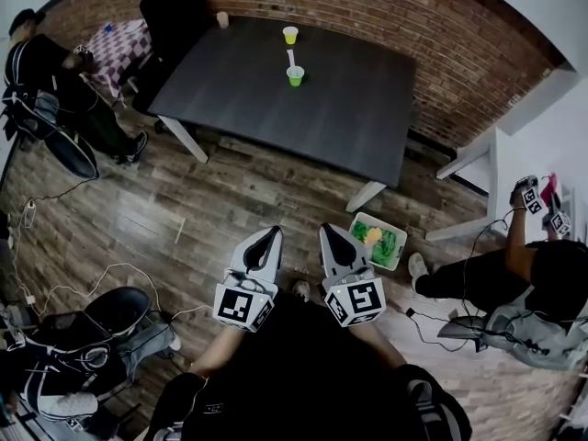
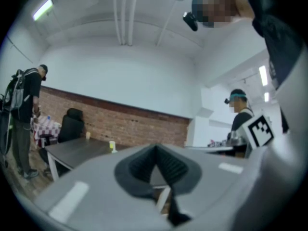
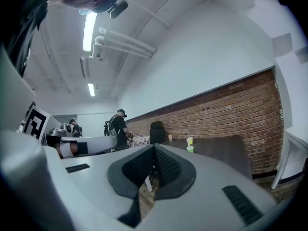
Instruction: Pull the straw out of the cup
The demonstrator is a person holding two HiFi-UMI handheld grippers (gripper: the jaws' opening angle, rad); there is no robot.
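Note:
A green cup (image 1: 295,77) with a white straw (image 1: 291,60) standing in it sits on the dark table (image 1: 349,108). A yellow cup (image 1: 290,35) stands just behind it. Both cups also show small and far in the right gripper view: the green cup (image 3: 190,149) and the yellow cup (image 3: 189,141). My left gripper (image 1: 272,234) and right gripper (image 1: 329,231) are held side by side close to my body, over the floor and well short of the table. Each has its jaws together with nothing between them. The left gripper view shows the table (image 2: 77,150) with one yellow cup (image 2: 112,146).
A white bin with green contents (image 1: 378,242) lies on the wooden floor just ahead of my right gripper. A black chair (image 1: 170,7) stands at the table's far left corner, a white table (image 1: 478,168) to the right. People stand or sit at both sides, with cables (image 1: 83,283) on the floor.

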